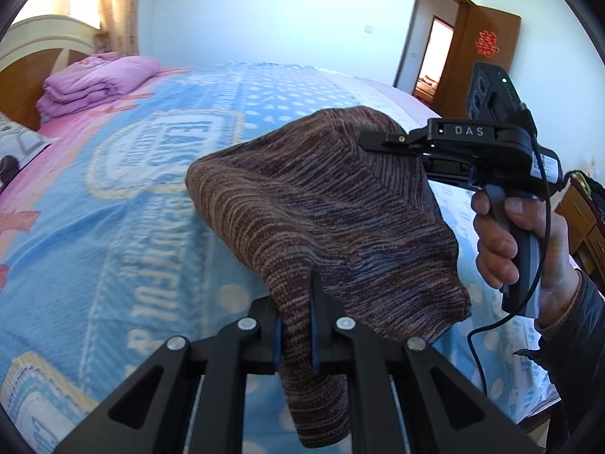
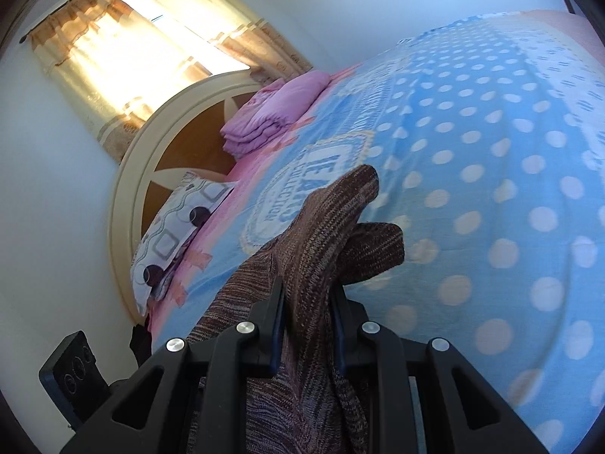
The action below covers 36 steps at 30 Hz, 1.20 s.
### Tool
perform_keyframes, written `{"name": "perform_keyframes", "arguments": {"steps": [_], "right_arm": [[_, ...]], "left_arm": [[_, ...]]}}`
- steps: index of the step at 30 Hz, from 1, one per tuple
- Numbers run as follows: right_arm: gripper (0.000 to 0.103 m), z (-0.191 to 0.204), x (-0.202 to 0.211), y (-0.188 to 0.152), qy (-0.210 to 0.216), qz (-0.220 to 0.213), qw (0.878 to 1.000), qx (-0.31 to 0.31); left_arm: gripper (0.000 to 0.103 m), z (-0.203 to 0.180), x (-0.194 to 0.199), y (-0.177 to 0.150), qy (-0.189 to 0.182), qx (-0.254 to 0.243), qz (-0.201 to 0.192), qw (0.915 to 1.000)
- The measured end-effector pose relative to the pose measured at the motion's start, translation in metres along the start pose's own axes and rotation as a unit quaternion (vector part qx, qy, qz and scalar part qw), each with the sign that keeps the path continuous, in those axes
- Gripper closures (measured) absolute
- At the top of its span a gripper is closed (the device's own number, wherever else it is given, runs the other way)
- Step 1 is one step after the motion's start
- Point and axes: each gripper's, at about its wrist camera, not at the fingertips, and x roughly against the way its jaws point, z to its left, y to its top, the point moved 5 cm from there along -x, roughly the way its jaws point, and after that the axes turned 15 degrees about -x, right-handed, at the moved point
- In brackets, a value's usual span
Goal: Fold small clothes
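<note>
A: Left wrist view. What's in my left gripper (image 1: 297,325)?

B: Its two fingers are pinched on a fold of the brown striped knit garment (image 1: 332,204). The cloth runs up between the blue-edged pads and also hangs below them.

A: Right side?

B: From the left camera I see my right gripper (image 1: 372,140) reaching in from the right, its tips at the garment's upper far edge. A bare hand (image 1: 510,242) holds its grip, with a black cable trailing down. The right wrist view settles it: the right gripper (image 2: 308,325) is clamped on a bunch of the same knit (image 2: 325,227), cloth filling the gap between the fingers.

A: Where's the garment, then?

B: Strung between both grippers, lifted above the bed, sagging in the middle. I can't tell whether any part touches the cover.

A: Surroundings?

B: Blue polka-dot blanket (image 2: 491,189) with printed lettering across the bed. A folded purple quilt (image 1: 98,83) lies near the headboard (image 2: 151,159), with a patterned pillow (image 2: 170,234) beside it. Curtained window (image 2: 124,53) behind; open wooden door (image 1: 487,38) at far right.
</note>
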Motion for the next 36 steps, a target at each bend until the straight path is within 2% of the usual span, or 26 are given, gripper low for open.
{"name": "perform_keyframes", "arguments": {"steps": [6,13,36], "right_arm": [[0.082,0.029,-0.033,-0.011,0.011,0.023,1.000,0.014],[0.082,0.053,-0.065,-0.024,0.014,0.048,0.998,0.030],[0.082,0.081,-0.132,-0.051,0.007,0.106,0.993,0.048]], "left_arm": [[0.092,0.030,0.010,-0.014,0.020,0.017,-0.005,0.9997],[0.092,0.048,0.019,-0.029,0.034,0.031,-0.005,0.9989],[0.092,0.075,0.035,-0.067,0.055,0.055,0.000,0.9969]]}}
